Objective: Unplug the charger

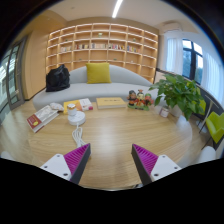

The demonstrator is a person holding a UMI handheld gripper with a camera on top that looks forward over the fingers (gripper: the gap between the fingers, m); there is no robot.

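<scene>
My gripper (110, 160) is spread wide, nothing between the fingers, magenta pads (77, 158) facing each other across bare wood. I'm hovering over a round light-wood table (110, 135). Task item: I can't pick out a charger with certainty; the closest candidate is a small white round object (77, 118) at about 11 o'clock, just ahead of my left finger, with a thin white cable (76, 134) trailing from it toward that finger. Can't tell whether it's plugged into anything. Further out at 10 o'clock, a stack of books or magazines (40, 120) with a red cover lies on the table. At 11–12 o'clock, near the far table edge, a small white box-like thing (86, 104) and a yellow flat item (70, 104); at 12 o'clock a flat wooden tray or book (111, 102). At 1 o'clock a cluster of small figurines (139, 99), and at 2 o'clock a leafy green potted plant (180, 95). Beyond the table: a grey sofa (85, 88) with a yellow cushion (98, 73) and a black bag (58, 78) on it. Behind that, wall shelving (105, 42) with scattered items. Windows on both sides; a yellow-green seat (215, 125) at 3 o'clock.
</scene>
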